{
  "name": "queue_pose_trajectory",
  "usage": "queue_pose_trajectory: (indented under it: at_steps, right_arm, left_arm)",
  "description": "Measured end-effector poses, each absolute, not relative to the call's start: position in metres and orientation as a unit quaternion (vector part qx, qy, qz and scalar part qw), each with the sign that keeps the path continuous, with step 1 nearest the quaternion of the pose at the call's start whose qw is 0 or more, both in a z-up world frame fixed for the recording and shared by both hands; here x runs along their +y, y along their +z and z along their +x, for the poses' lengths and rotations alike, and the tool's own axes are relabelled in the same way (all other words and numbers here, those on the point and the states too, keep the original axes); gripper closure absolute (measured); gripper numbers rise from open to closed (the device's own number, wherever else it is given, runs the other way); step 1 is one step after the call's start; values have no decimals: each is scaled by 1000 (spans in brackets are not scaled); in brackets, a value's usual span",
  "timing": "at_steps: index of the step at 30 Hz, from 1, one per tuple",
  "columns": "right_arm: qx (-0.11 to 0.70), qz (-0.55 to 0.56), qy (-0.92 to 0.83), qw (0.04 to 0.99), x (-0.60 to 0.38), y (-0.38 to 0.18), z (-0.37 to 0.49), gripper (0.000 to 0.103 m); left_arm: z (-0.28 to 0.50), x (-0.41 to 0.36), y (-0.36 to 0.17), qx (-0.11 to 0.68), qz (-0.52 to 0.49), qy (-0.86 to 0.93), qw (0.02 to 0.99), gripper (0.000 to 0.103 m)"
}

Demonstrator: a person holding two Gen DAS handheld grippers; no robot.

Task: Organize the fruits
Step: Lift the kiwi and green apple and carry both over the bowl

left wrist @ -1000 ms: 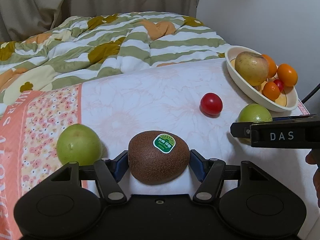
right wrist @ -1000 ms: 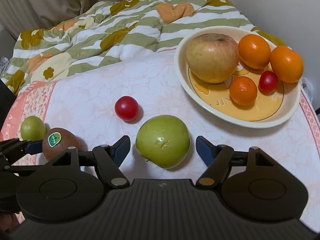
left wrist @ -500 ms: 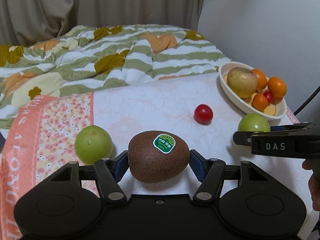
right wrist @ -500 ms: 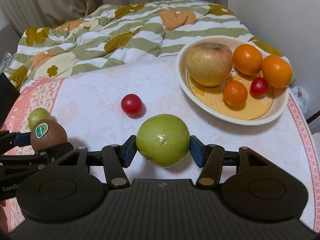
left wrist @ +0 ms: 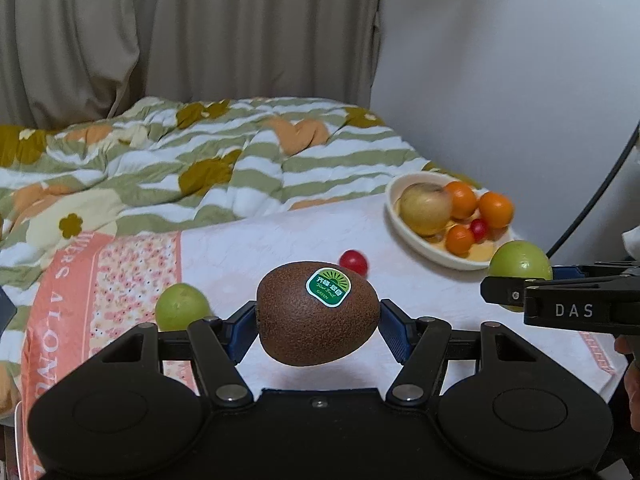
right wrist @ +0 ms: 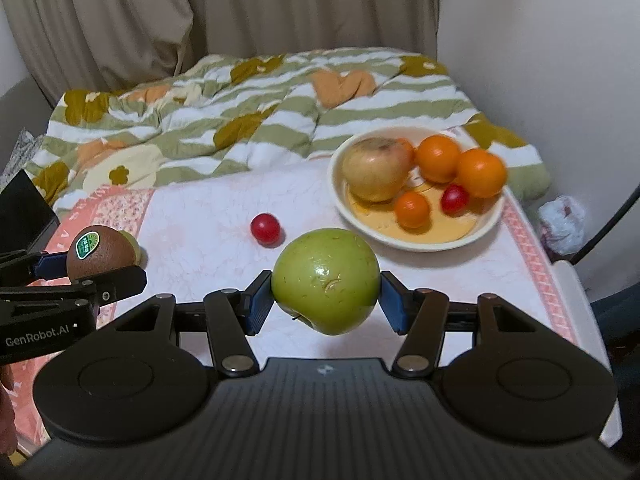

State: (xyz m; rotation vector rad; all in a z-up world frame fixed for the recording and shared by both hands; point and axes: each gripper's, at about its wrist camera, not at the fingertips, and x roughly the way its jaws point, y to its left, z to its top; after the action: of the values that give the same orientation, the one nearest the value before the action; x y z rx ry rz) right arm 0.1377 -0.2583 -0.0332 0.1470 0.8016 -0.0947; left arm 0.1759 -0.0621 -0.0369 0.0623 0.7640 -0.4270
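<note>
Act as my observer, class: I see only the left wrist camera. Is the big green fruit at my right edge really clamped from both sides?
Observer: Yes. The right gripper has a blue pad pressed against each side of the big green fruit.
Operator: Is there room in the bowl for it?
Observer: The bowl shows a bare yellow patch at its near side, in front of the small orange.

Beige curtain [left wrist: 192, 36], white wall [left wrist: 500, 80] (striped quilt [right wrist: 248, 120]).
</note>
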Motion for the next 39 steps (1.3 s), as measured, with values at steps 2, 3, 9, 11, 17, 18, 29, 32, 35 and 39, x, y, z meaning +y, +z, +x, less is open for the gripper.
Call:
queue_pose_trajectory:
  at_steps: [2,3,9,11,17,18,29,32,35,39]
  right_arm:
    - [383,74,-48,920,-268,-26,130,31]
    - [380,73,-48,921,-272,-23,126,31]
    - [365,70,-37,928,-310,-9,110,31]
    - [363,66,-29,929,-325,-6,108,31]
    - [363,49,2,930,-373,-3,109,31]
    - [363,46,7,931,-380,-3,110,31]
    - [370,17,55,927,-448,-15,139,31]
    - [371,15,59,927,-459,-21,150,31]
    - [374,18,60,925,-466,-28,159,31]
    - [382,23,54,922,-472,-38,170,31]
  left_arm:
    - [171,-66,-30,363,30,-207,908,35]
    - [168,-69,-25,358,30,-206,910,35]
    - [155,-96,-5,336,26,-199,920,35]
    - [151,-110,0,332,25,-190,924,35]
    - [148,-156,5,329,11,-169,929,35]
    - [148,-164,5,329,11,-165,930,35]
    - [174,-236,-12,340,-2,-134,931,35]
    - [185,-248,-20,349,-3,-133,928,35]
    - [199,-259,-31,358,2,-134,924,35]
    - [219,-270,-48,374,3,-138,917,35]
